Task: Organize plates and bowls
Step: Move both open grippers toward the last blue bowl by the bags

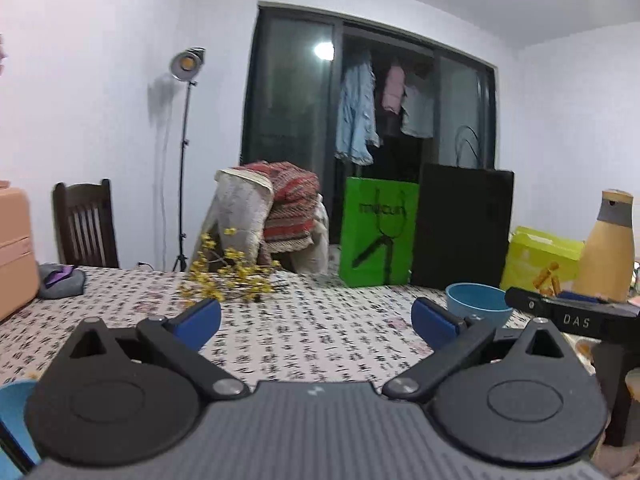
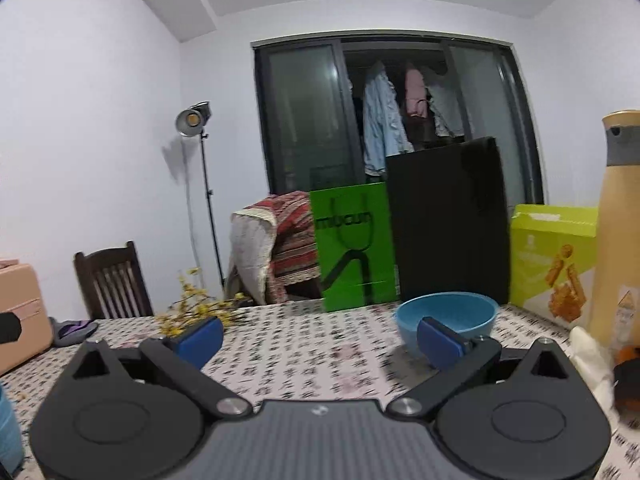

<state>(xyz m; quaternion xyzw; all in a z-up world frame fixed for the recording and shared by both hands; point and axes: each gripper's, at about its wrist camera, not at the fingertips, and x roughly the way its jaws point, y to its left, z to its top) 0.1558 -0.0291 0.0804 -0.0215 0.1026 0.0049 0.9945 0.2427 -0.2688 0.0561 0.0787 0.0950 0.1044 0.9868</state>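
Fingers of the left gripper (image 1: 316, 320) and right gripper (image 2: 320, 338) are gaping wide, gripping nothing. Right of centre in the right wrist view, a blue bowl (image 2: 447, 316) is sitting upright on the patterned table (image 2: 304, 344); the tall bottle (image 2: 622, 224) just beside it is risking a knock. Laundry is hanging behind dark glass.

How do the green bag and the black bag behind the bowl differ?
The green bag is bright with dark lettering; the black bag looks plain. The green bag is shorter and narrower; the black bag rises above it. Both stand upright, side by side, on the table's far edge behind the blue bowl.
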